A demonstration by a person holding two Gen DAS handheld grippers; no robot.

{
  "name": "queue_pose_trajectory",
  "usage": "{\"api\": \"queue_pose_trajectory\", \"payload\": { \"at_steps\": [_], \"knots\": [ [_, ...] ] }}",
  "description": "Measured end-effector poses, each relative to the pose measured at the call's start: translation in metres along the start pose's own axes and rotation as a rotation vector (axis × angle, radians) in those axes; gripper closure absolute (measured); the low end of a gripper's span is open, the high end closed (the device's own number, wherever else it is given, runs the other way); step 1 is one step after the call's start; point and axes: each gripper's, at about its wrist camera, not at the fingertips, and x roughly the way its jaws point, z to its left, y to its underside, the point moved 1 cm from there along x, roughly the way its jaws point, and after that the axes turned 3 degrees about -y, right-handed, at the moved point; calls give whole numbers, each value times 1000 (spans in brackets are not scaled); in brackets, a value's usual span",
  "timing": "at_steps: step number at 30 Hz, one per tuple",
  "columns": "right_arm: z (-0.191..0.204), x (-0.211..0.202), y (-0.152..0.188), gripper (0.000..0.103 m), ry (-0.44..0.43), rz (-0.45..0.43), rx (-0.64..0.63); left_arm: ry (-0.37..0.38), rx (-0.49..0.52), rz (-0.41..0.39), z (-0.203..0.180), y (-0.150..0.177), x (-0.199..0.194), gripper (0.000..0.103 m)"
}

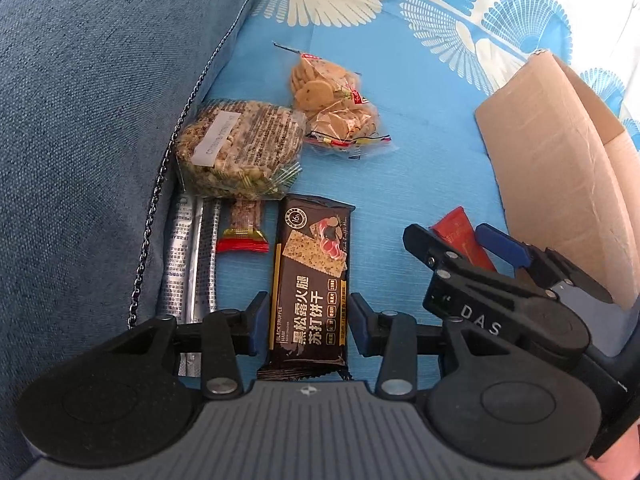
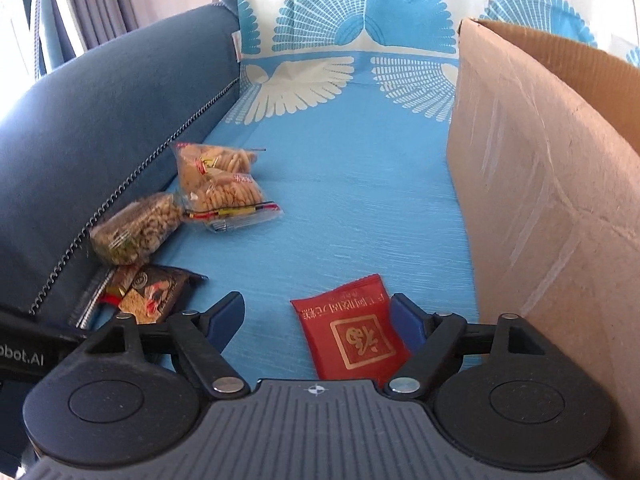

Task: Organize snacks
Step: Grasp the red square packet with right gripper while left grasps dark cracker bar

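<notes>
A dark cracker pack (image 1: 310,280) lies flat on the blue sofa cover (image 1: 420,168). My left gripper (image 1: 308,324) straddles its near half, pads close beside its long edges with a thin gap showing, so open. A red snack packet (image 2: 352,328) lies on the cover next to the cardboard box (image 2: 540,200). My right gripper (image 2: 316,304) stands wide open around it, the right fingertip (image 2: 404,312) beside the packet's edge. The left wrist view shows the right gripper (image 1: 454,236) over the red packet (image 1: 460,236).
Along the dark blue cushion (image 1: 80,120) lie a bag of mixed nuts (image 1: 236,148), two clear cookie bags (image 1: 332,100), a silver pack (image 1: 192,256) and a small bar with red ends (image 1: 244,228). The open box (image 1: 560,184) stands at the right.
</notes>
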Motion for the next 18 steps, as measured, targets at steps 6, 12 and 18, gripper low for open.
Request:
{"api": "queue_pose_trajectory", "payload": {
  "at_steps": [6, 12, 18],
  "knots": [
    [4, 10, 0, 20, 43, -2, -49, 3, 7, -2, 1, 1, -1, 56],
    [2, 5, 0, 55, 25, -3, -32, 5, 4, -4, 3, -1, 0, 56],
    [0, -6, 3, 103, -102, 34, 8, -1, 2, -5, 1, -3, 1, 56]
  ]
}}
